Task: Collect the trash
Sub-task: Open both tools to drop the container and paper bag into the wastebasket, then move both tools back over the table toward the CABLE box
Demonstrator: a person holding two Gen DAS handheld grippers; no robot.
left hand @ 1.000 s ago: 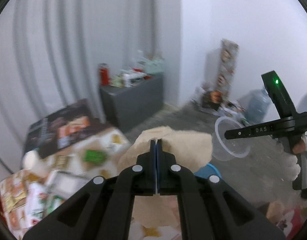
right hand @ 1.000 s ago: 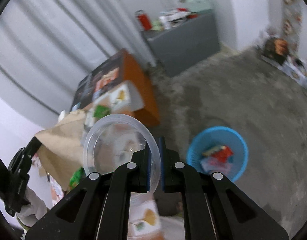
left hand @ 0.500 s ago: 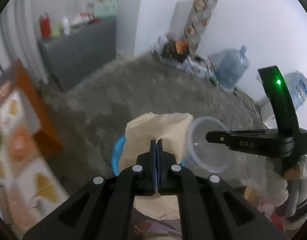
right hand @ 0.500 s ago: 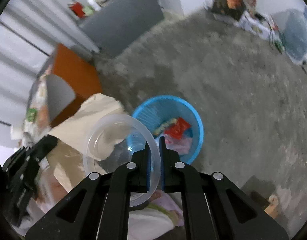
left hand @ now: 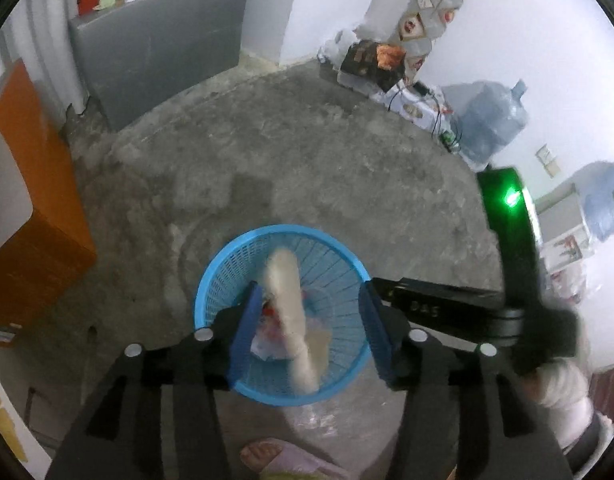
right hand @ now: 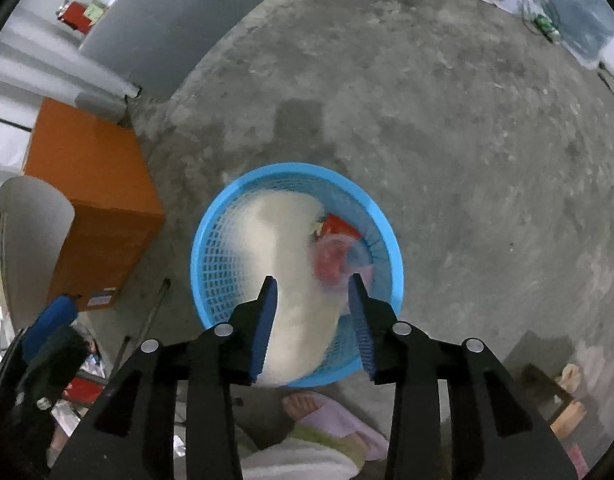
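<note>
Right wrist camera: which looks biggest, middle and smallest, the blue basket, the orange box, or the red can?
1. Blue basket and orange box: close in apparent size, and the basket is nearer, so unranked.
2. Red can: smallest, though also farthest away.

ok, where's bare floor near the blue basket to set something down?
Bare concrete beyond the blue basket, toward the grey cabinet, and to its right in the right wrist view. Crowded: the orange box on its left, a slippered foot on the near side, clutter along the far wall.
</note>
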